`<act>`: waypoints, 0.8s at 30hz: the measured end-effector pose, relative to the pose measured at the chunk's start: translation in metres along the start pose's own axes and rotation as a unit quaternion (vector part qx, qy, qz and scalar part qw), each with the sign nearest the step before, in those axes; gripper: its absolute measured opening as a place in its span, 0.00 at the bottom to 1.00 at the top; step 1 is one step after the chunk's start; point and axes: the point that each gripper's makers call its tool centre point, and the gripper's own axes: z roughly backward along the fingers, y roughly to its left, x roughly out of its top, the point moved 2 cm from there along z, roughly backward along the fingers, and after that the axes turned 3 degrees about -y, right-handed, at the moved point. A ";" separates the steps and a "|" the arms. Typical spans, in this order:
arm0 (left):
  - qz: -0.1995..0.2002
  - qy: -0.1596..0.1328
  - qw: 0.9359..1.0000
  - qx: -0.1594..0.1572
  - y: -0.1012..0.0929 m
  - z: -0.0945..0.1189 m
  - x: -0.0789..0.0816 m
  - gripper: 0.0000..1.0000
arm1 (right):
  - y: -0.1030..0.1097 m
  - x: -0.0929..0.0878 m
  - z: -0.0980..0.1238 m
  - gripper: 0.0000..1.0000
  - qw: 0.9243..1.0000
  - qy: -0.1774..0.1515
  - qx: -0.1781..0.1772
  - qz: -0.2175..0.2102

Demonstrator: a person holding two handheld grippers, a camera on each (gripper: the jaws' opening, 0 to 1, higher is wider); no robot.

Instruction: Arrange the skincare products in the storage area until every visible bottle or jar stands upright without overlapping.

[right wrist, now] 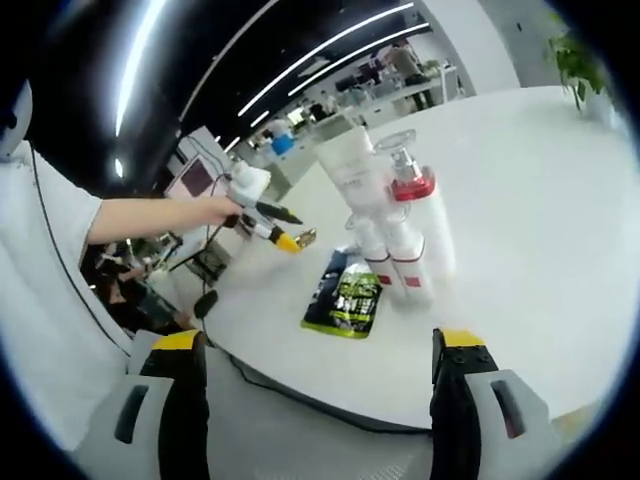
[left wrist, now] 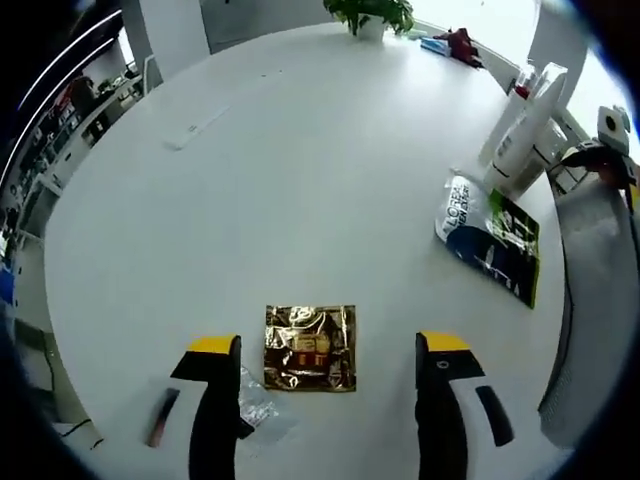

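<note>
My left gripper (left wrist: 328, 348) is open and hovers low over the white table (left wrist: 300, 200). A small gold sachet (left wrist: 310, 348) lies flat between its yellow-tipped jaws, untouched. A cluster of white bottles (left wrist: 525, 125) stands at the far right, with a dark green and white sachet (left wrist: 490, 238) lying flat in front of it. My right gripper (right wrist: 322, 345) is open and empty, off the table's edge and facing the same white bottles (right wrist: 395, 225). One has a red collar (right wrist: 410, 187). The green sachet (right wrist: 345, 295) lies before them. A hand holds the left gripper (right wrist: 283, 228) beyond it.
A potted plant (left wrist: 370, 15) and some red and blue items (left wrist: 450, 42) sit at the table's far edge. A flat white object (left wrist: 195, 128) lies at the far left. Crumpled clear wrap (left wrist: 262, 410) lies by the left jaw. A person's arm (right wrist: 150, 215) reaches in.
</note>
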 end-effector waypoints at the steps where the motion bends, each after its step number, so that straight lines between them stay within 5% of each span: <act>1: 0.000 0.002 1.000 0.000 0.003 -0.001 -0.001 0.65 | 0.000 0.000 0.000 0.93 1.000 0.000 0.000 0.000; 6: -0.019 0.027 0.999 0.005 0.010 -0.004 -0.011 0.56 | -0.002 0.000 0.000 0.93 1.000 0.000 -0.002 -0.003; 19: -0.037 0.050 0.998 -0.005 0.017 -0.014 -0.011 0.55 | -0.003 -0.001 0.001 0.93 1.000 0.000 -0.009 -0.003; 24: -0.047 0.052 0.998 -0.010 0.015 -0.015 -0.007 0.43 | -0.002 -0.001 0.000 0.93 1.000 0.000 -0.010 -0.002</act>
